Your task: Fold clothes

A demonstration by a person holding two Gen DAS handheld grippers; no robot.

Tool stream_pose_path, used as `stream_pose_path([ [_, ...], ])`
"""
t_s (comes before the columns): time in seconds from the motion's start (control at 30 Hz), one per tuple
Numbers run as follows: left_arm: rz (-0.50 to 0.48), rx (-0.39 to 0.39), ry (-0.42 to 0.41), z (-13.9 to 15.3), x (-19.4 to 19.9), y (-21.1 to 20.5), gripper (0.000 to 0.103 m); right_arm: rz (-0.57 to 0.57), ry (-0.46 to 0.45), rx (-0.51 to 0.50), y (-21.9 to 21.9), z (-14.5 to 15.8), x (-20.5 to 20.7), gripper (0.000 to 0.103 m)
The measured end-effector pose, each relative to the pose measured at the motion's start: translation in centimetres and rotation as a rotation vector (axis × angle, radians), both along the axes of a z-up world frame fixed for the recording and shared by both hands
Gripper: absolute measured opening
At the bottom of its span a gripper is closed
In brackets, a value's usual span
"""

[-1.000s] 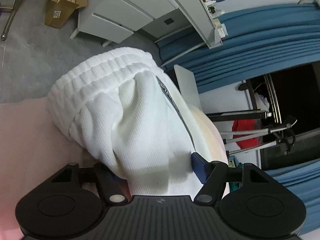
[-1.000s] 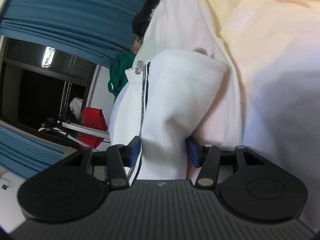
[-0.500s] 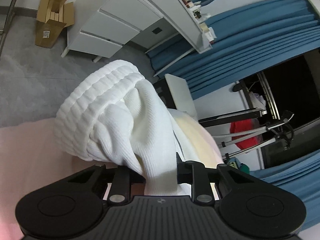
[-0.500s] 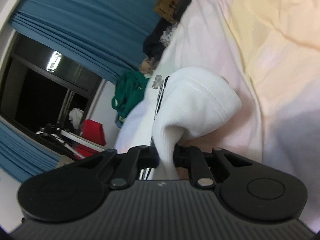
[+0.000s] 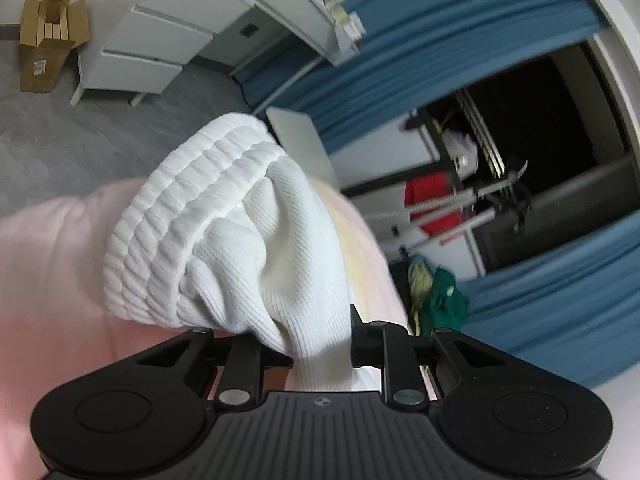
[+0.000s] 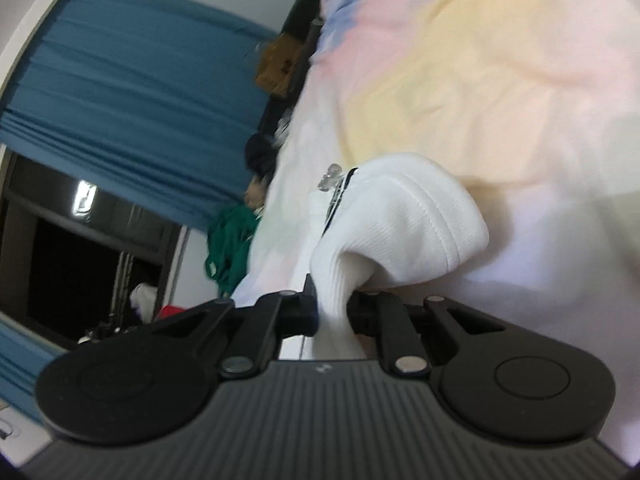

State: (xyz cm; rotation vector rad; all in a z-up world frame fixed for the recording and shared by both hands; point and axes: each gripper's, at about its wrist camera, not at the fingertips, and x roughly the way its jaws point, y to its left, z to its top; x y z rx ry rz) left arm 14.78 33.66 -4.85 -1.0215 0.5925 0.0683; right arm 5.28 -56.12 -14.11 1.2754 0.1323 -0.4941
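White ribbed knit garment (image 5: 256,256), soft, light and floppy, hangs above the pastel bed sheet (image 6: 460,60). Left tongs (image 5: 320,352) pinch its gathered waistband end; right tongs (image 6: 332,312) clamp a stitched hem, the firmest hold.

We were in a bedroom of a home, by every sign we saw. A bed with a pastel sheet (image 6: 460,64) of pink, yellow and pale blue filled the right wrist view, its edge running along blue curtains (image 6: 132,92). In the left wrist view a white drawer unit (image 5: 156,36) stood on grey carpet (image 5: 80,136) beside an open cardboard box (image 5: 44,40). Past the bed's far edge hung a clothes rack (image 5: 468,200) with a red garment (image 5: 432,200), and green clothes (image 5: 444,296) lay heaped by the curtains
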Motion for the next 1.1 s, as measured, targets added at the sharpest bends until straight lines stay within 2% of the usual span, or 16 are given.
stream_pose_path([
  [0.1,-0.026,0.009,0.093,-1.7,-0.8,-0.8,0.023,-0.024,0.031,0.037,-1.0,-1.8,-1.7,0.013],
  [0.17,-0.026,0.011,0.127,-2.4,-1.1,-0.9,0.024,-0.023,0.060,0.055,-1.2,-3.0,-1.8,0.013],
  [0.3,-0.045,0.037,0.142,-2.7,-1.6,-1.3,0.027,-0.001,0.097,0.013,-1.1,-3.4,-1.2,0.013],
  [0.5,-0.080,0.131,0.185,-2.0,-2.9,-2.0,0.038,-0.015,0.094,0.037,-1.0,-4.0,-1.0,0.013],
  [0.67,-0.101,0.341,0.202,0.5,-5.6,-4.6,0.057,-0.014,0.121,0.010,-0.8,-4.0,-1.4,0.013],
  [0.8,-0.116,0.469,0.185,2.7,-7.2,-6.8,0.062,-0.014,0.115,0.016,-0.9,-4.1,-1.3,0.013],
  [0.93,-0.164,0.606,0.129,4.8,-7.7,-10.8,0.064,-0.008,0.106,0.023,-1.1,-4.2,-1.3,0.013],
  [1.03,-0.197,0.664,0.096,5.6,-7.1,-14.1,0.072,-0.009,0.104,0.018,-1.0,-4.3,-1.5,0.013],
  [1.1,-0.238,0.702,0.083,5.4,-6.6,-16.8,0.072,-0.010,0.106,0.010,-0.8,-4.4,-1.5,0.013],
])
